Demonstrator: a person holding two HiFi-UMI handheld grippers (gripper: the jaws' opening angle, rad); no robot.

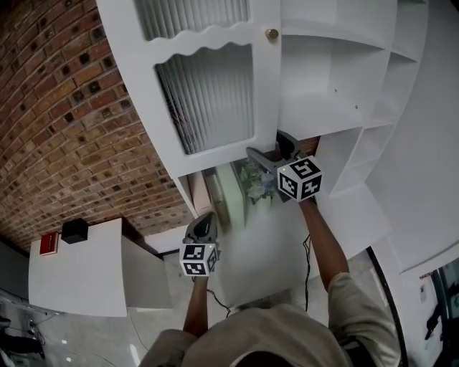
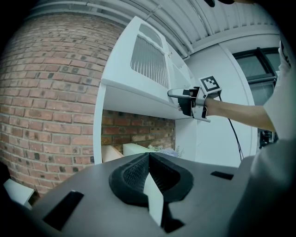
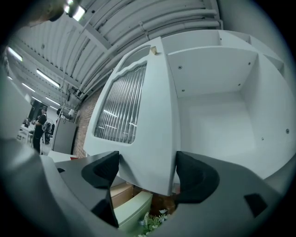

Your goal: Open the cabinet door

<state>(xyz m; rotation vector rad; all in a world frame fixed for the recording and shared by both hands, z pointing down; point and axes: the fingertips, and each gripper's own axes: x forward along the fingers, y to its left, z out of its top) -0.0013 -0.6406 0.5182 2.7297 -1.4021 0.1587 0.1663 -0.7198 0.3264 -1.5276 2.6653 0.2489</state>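
Shut and empty, left gripper (image 1: 204, 223) is held at 7 o'clock, while the lower corner of the upright cabinet door (image 1: 215, 93), at 12 o'clock, is straddled by the wide-open, nearer right gripper (image 1: 266, 145).

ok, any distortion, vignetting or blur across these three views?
Head view: sharp, evenly lit, cabinet door bowed by the wide lens. Left gripper view: black vignetted corners, own jaws soft, right gripper crisp. Right gripper view: heavy fisheye, dark rim, ceiling lights bright.
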